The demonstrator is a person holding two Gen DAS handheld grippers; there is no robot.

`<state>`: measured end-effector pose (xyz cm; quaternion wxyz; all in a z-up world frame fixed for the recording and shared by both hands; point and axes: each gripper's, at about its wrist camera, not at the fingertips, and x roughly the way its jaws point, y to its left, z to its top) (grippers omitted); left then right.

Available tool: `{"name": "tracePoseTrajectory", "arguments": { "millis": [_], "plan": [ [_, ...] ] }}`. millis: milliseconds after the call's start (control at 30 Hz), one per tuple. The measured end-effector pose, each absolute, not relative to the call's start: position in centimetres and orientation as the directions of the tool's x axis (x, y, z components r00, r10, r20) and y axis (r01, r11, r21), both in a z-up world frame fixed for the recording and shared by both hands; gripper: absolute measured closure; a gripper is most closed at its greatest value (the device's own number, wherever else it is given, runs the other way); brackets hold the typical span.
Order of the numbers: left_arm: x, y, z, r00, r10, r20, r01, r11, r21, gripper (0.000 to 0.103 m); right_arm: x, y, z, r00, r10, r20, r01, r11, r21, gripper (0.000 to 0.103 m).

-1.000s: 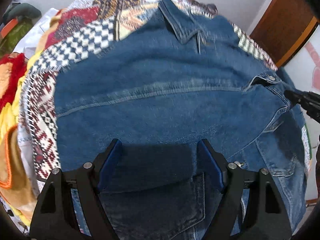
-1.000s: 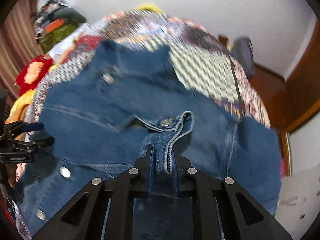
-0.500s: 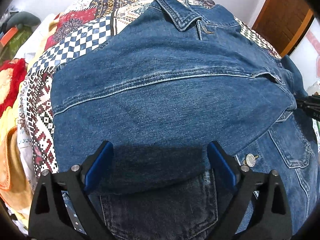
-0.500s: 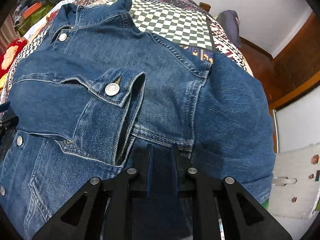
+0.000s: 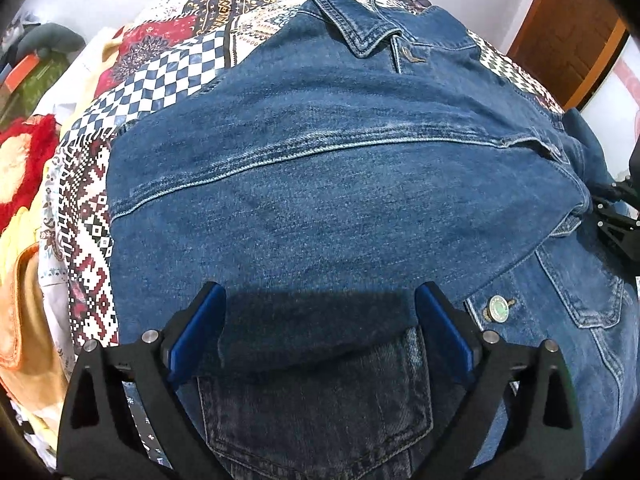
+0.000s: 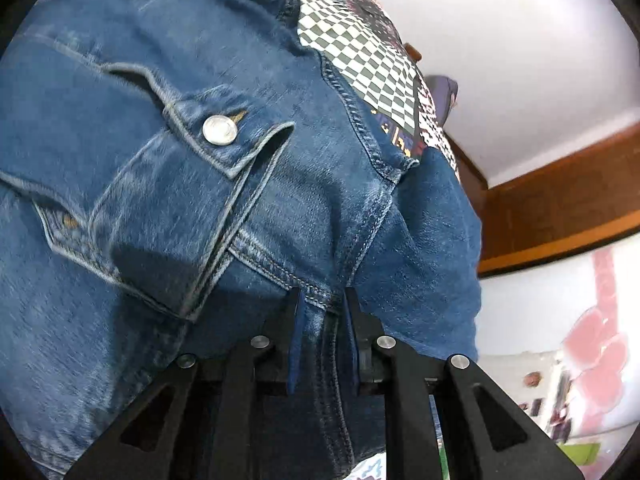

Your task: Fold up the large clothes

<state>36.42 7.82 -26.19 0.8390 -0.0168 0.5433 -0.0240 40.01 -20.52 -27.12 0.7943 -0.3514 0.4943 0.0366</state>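
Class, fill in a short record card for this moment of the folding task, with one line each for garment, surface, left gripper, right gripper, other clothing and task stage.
garment: denim jacket, one side folded across its front
surface: patchwork bedspread
left gripper: jaws have just been opening, now wide, pads off the cloth
right gripper: jaws shut on a seamed fold of the denim jacket
other clothing: dark jeans below the jacket; pile of clothes beside the bedspread
task stage: fold partly made, jacket not yet compact
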Motion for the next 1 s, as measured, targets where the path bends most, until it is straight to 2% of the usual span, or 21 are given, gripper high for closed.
{"name": "tracePoseTrajectory", "arguments": {
  "millis": [300,500,567,767,1000],
  "plan": [
    [35.4,7.7,-27.0,0.376,-0.061,-0.925,0.047,0.998,-0.047,0.001,40.0,-23.7,-25.3,0.442,-0.204,-0.873,-0.385,0.836,-0.390,0.089],
    [35.2,7.5,-26.4,0.374,-0.049,-0.926,0.043,0.998,-0.036,0.002,38.6,-26.2,-25.5,0.490,-0.344,-0.801,-0.333,0.775,-0.537,0.089],
    [35.1,7.4,-25.5,0.387,-0.056,-0.920,0.051,0.998,-0.039,0.002,37.9,-27.9,-25.0,0.490,-0.349,-0.799,-0.299,0.793,-0.530,0.089],
    [35.6,6.1,-21.1,0.479,-0.047,-0.877,0.084,0.996,-0.007,0.002,38.8,-33.1,-24.3,0.412,-0.171,-0.895,-0.215,0.936,-0.278,0.089],
    [37.9,2.6,-19.0,0.499,-0.124,-0.858,0.146,0.988,-0.058,0.002,37.8,-32.0,-24.7,0.459,-0.263,-0.849,-0.256,0.875,-0.410,0.089]
  ]
}}
